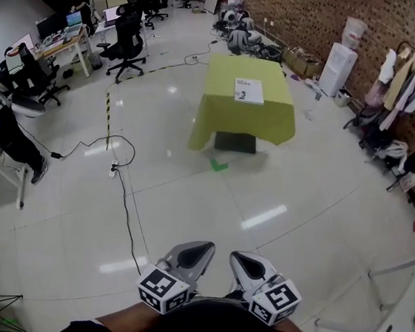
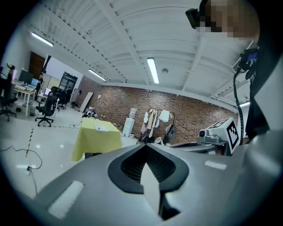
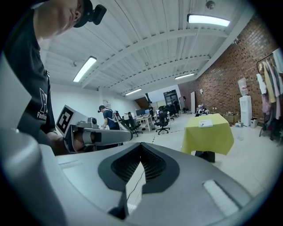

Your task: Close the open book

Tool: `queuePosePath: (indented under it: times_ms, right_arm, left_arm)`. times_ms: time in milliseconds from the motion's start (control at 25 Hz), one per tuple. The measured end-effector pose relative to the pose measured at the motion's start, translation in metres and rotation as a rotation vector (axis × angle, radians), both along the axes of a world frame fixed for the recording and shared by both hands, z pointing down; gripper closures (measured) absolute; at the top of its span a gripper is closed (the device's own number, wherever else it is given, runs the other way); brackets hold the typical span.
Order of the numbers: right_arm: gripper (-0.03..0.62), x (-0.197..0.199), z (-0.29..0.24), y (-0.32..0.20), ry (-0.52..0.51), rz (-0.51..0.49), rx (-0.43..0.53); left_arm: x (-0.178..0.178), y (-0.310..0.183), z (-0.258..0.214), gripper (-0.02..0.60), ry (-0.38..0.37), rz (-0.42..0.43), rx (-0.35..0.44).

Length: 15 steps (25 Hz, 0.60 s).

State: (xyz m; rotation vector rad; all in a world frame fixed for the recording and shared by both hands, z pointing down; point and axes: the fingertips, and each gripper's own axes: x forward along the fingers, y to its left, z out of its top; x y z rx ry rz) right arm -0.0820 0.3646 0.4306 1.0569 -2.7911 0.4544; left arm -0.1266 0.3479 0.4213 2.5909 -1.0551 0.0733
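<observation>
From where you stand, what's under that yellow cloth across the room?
The yellow cloth covers whatever holds it up, legs included. Below its hem only a dark boxy base shows, on the floor. On top of the cloth lies a book.

brick wall | glossy white floor | office chairs | yellow-draped table | ceiling strip lights

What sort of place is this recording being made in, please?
Probably an open-plan office or lab workspace: desks with monitors, office chairs, a bare brick wall and a water dispenser.
</observation>
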Motion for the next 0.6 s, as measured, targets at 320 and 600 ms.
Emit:
queuePosePath:
  times_ms: [320, 600]
  right_arm:
    - [0.586, 0.057, -0.004, -0.055, -0.039, -0.007, -0.001]
    - [0.586, 0.099, -0.007, -0.099, -0.079, -0.026, 0.003]
  left_arm:
    - [0.067, -0.045, -0.001, 0.574, -0.028, 0.011, 0.008]
    - [0.103, -0.084, -0.006, 0.574, -0.049, -0.031, 0.023]
